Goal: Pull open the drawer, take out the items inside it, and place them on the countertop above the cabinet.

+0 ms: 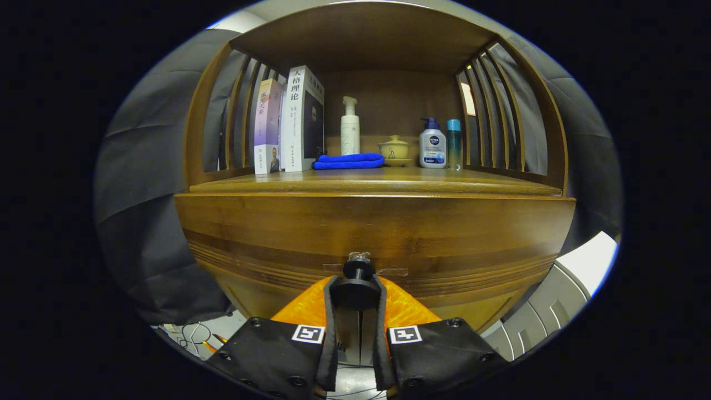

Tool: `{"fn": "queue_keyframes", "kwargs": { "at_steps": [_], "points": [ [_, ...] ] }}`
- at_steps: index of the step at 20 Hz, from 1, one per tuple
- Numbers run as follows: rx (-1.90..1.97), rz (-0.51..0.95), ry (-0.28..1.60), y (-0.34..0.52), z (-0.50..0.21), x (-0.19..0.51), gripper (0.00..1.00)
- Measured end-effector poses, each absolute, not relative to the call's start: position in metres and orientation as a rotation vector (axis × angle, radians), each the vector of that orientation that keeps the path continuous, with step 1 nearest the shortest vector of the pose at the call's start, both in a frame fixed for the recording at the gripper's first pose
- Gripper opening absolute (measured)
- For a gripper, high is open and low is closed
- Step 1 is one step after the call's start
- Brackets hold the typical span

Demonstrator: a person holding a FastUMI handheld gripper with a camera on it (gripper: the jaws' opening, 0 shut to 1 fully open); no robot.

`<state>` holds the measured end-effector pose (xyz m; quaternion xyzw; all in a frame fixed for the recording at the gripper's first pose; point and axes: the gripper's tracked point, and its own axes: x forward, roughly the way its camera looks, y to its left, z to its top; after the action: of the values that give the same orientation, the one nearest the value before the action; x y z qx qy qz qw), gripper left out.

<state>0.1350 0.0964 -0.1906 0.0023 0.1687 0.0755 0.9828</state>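
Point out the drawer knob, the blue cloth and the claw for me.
Drawer knob (359, 268), gripper view: its round head, between the fingers.
Blue cloth (349, 161), gripper view: folded top.
Claw (356, 286), gripper view: midway between fingertips, closed on the knob.

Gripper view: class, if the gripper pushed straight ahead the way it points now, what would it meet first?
The gripper already has its jaws closed around the drawer knob. Going straight on, it would likely press that knob into the wooden drawer front right behind it; depth there is hard to judge.

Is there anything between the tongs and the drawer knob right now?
Nothing visible. The tongs already have the drawer knob between their fingers, apparently clamped on it, against the closed drawer front.
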Motion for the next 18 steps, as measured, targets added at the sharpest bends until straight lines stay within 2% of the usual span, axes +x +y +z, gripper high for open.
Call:
{"fn": "queue_keyframes", "kwargs": {
  "at_steps": [18],
  "points": [
    [0.003, 0.204, 0.334, 0.09, -0.188, 0.038, 0.28]
  ]
}}
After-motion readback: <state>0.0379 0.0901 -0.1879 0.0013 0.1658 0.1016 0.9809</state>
